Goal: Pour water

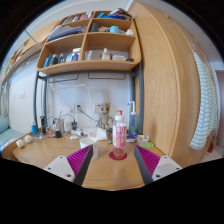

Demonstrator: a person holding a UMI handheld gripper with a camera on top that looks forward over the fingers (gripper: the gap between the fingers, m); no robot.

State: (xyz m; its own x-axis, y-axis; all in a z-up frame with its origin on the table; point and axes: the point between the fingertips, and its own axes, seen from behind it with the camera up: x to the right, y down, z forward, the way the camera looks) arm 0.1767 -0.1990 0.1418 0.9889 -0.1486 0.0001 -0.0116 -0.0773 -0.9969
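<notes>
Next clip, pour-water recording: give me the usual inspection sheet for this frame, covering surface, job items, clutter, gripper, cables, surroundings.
Surface: wooden desk, light brown, bare in front of the fingers.
Job's things: clear water bottle with a pink label, upright on the desk, just ahead of the fingers. No cup or glass can be made out.
Clutter: small items along the desk's back edge, too small to name; a small wooden figure behind the bottle.
Gripper: gripper open, holding nothing, magenta pads facing inward.
Cables: cords against the wall.
Surroundings: wooden shelf with books above; a window blind at one side.
</notes>
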